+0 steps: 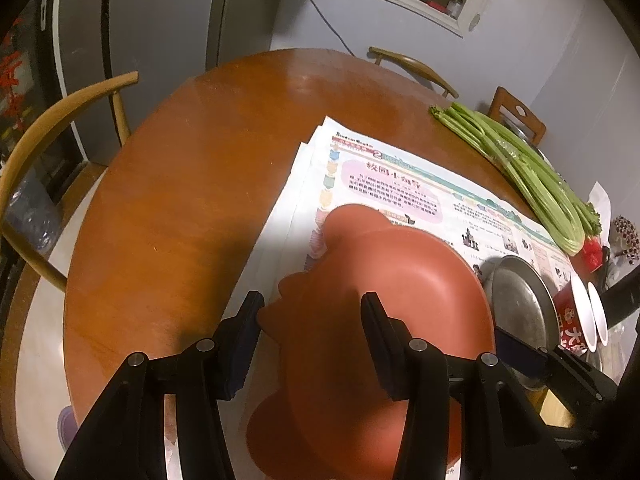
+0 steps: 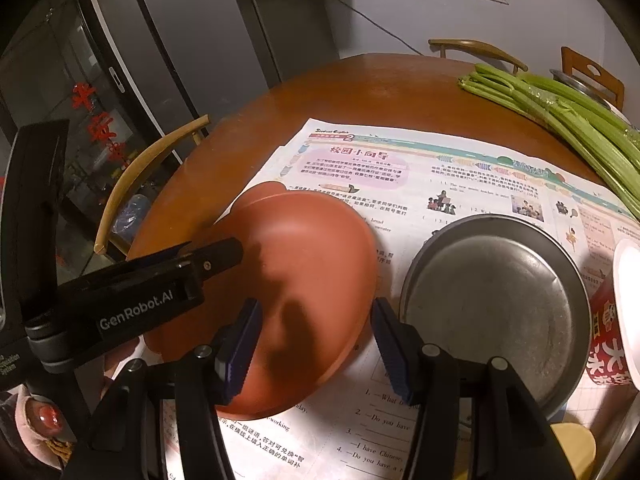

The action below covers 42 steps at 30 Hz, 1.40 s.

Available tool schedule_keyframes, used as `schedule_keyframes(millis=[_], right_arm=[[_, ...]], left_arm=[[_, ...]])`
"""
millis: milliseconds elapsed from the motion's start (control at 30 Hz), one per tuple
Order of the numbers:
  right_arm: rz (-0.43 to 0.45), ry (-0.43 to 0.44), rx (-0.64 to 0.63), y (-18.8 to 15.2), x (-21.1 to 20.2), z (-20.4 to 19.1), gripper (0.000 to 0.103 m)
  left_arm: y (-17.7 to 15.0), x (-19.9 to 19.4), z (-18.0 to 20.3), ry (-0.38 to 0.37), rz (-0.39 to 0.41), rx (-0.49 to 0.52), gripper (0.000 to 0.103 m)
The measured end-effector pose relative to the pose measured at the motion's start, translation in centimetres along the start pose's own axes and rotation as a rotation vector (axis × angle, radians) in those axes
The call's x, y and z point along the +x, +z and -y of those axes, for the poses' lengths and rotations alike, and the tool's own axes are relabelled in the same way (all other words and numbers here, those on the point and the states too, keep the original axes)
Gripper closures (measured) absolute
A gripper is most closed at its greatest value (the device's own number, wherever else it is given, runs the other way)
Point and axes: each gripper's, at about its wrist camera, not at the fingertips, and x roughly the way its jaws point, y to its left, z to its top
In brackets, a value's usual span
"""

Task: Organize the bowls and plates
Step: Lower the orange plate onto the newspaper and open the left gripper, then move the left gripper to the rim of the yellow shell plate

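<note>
A terracotta plate with round ears (image 1: 384, 292) (image 2: 312, 264) lies on a newspaper (image 1: 400, 184) (image 2: 440, 176) on the round wooden table. My left gripper (image 1: 312, 312) is open, its fingers straddling the plate's near left rim just above it. In the right wrist view the left gripper's finger (image 2: 216, 256) reaches over the plate from the left. My right gripper (image 2: 316, 320) is open above the plate's near right edge. A metal plate (image 2: 496, 304) (image 1: 520, 300) sits right of it. A red paper cup with white inside (image 2: 616, 320) (image 1: 576, 316) stands at far right.
Celery stalks (image 1: 516, 164) (image 2: 568, 120) lie at the table's far right. Wooden chairs (image 1: 52, 128) (image 2: 148, 168) stand around the table (image 1: 180, 200). A grey fridge (image 2: 180, 40) stands behind on the left. A yellow round thing (image 2: 572, 452) lies at the near right.
</note>
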Motion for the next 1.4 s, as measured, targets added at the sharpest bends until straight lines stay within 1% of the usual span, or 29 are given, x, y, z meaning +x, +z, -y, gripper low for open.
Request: schedule_keyframes(millis=[167,300,433,567,633,800,967,1100,1300,1400], right_arm=[[0.009,-0.005,0.007,0.1,-0.4,0.1,0.046],[0.042,-0.026,-0.003,0.0,-1.6,-0.1,0.046],[0.078,-0.028,-0.006,-0.3,-3.4,0.0,0.046],[0.112,-0.013,-0.011,-1.0,-5.4,0.1,0.046],[0.124,-0.006,-0.017,-1.4,-6.5,0.1,0.046],[0.155,-0.009,-0.026,-2.7,-9.3,0.5,0.046],[0.179,-0.007,-0.031,-4.4,-12.1,1.1,0.046],[0.206,-0.023,-0.029,-5.9,-14.5,1.9,0.046],[0.235,-0.024,-0.004,-7.3,-17.0,3.3,0.046],[0.247,-0.038,0.008,-8.1,-18.1,4.0,0.046]], left_arm=[[-0.2,-0.9,-0.3,-0.008,0.022,-0.004,0.05],[-0.2,-2.5,-0.3,0.028,0.063,0.007,0.049],[-0.6,-5.0,-0.1,0.03,0.107,0.012,0.043],[-1.5,-7.0,0.9,0.018,0.127,0.036,0.04],[-1.8,-7.8,1.6,0.027,0.138,0.048,0.038],[-2.6,-10.2,3.7,0.023,0.178,0.087,0.035],[-3.7,-11.8,5.6,-0.011,0.182,0.112,0.035],[-4.8,-12.8,7.2,-0.027,0.184,0.145,0.035],[-6.0,-13.4,9.3,-0.055,0.172,0.187,0.035],[-6.5,-13.4,10.1,-0.064,0.164,0.205,0.035]])
